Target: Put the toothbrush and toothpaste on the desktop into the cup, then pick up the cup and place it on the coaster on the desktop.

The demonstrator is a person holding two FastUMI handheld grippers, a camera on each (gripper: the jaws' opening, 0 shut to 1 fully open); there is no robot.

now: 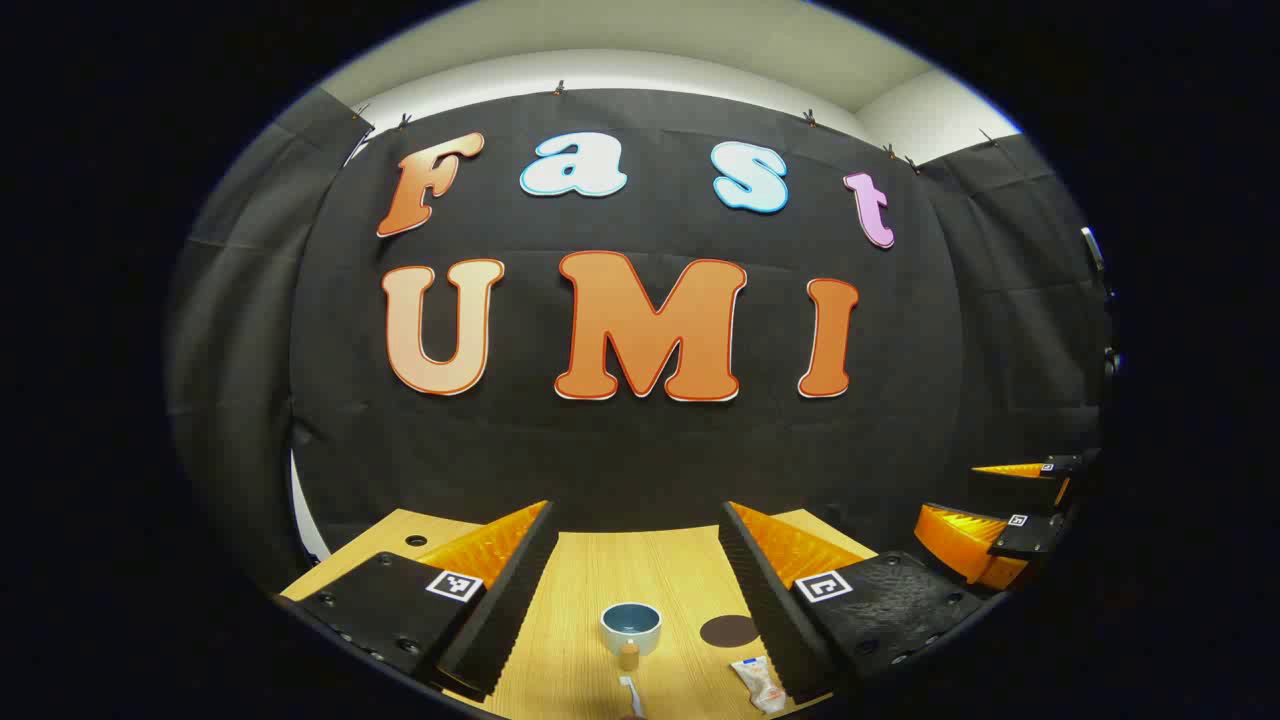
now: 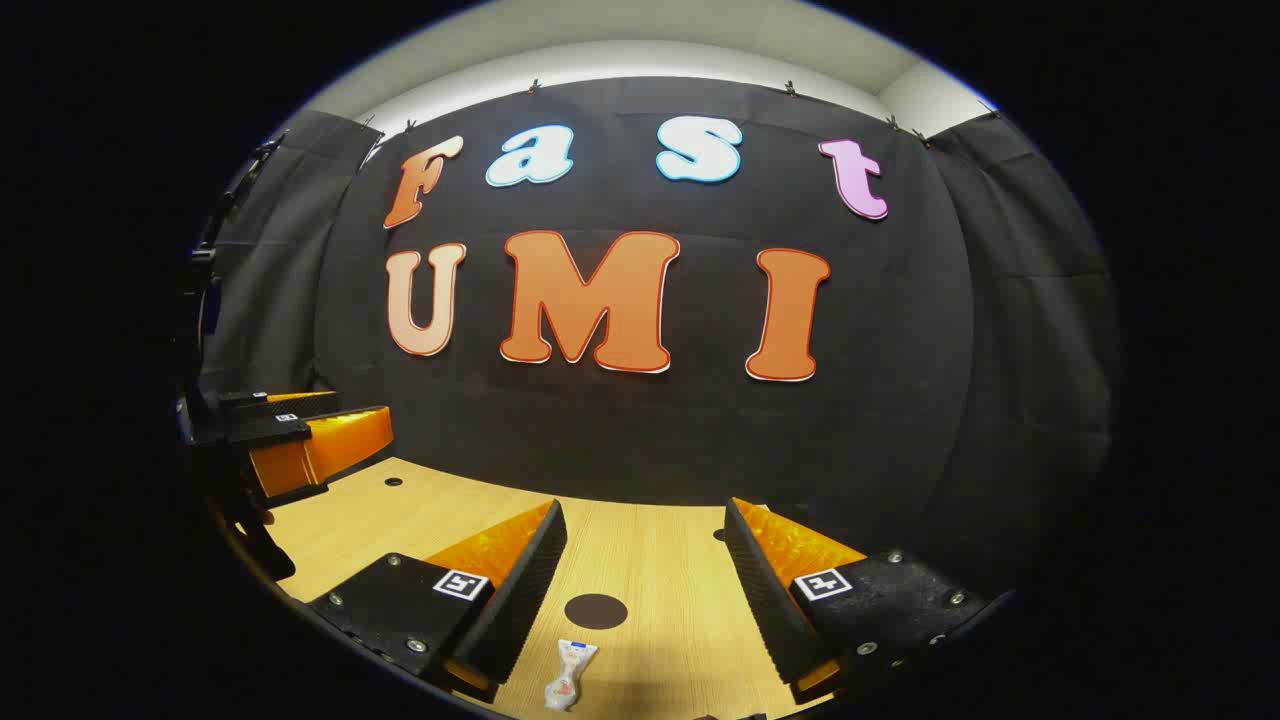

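Both grippers, left gripper [image 1: 637,585] and right gripper [image 2: 645,590], hover with jaws wide open and empty over the table [image 1: 600,570], cup [image 1: 631,628] upright with what looks like the toothbrush [image 1: 630,692] just near of it, coaster [image 1: 729,631] right of cup, toothpaste [image 1: 758,684] near of coaster.

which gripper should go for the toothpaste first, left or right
Right, probably. In the right gripper view the toothpaste lies on the desktop between its open fingers. In the left gripper view it sits off by one finger, while the toothbrush and cup line up there.
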